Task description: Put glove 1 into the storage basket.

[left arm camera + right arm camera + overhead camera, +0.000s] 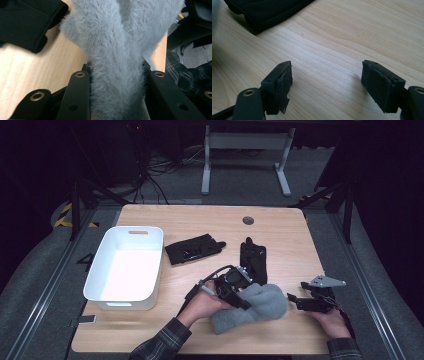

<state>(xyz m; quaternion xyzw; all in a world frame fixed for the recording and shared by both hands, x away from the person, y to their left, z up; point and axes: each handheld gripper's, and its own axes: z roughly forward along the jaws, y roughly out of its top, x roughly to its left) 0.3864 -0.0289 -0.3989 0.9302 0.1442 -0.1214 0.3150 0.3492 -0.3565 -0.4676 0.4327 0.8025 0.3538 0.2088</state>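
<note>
A fluffy grey mitten [262, 307] lies on the wooden table [200, 220] near its front edge. My left gripper [239, 292] is shut on it. In the left gripper view a bunched fold of the grey mitten [117, 50] is squeezed between the two black jaws of the left gripper [117, 75]. My right gripper [299, 301] rests low over the table to the right of the mitten, apart from it. In the right gripper view the right gripper [327, 80] stands open over bare wood, nothing between its pads [284, 82].
A white bin [125, 265] stands at the left of the table. Two black gloves lie in the middle: one [195, 249] beside the bin, the other [252, 257] just beyond my left gripper. A black glove's edge [269, 10] lies ahead of my right gripper.
</note>
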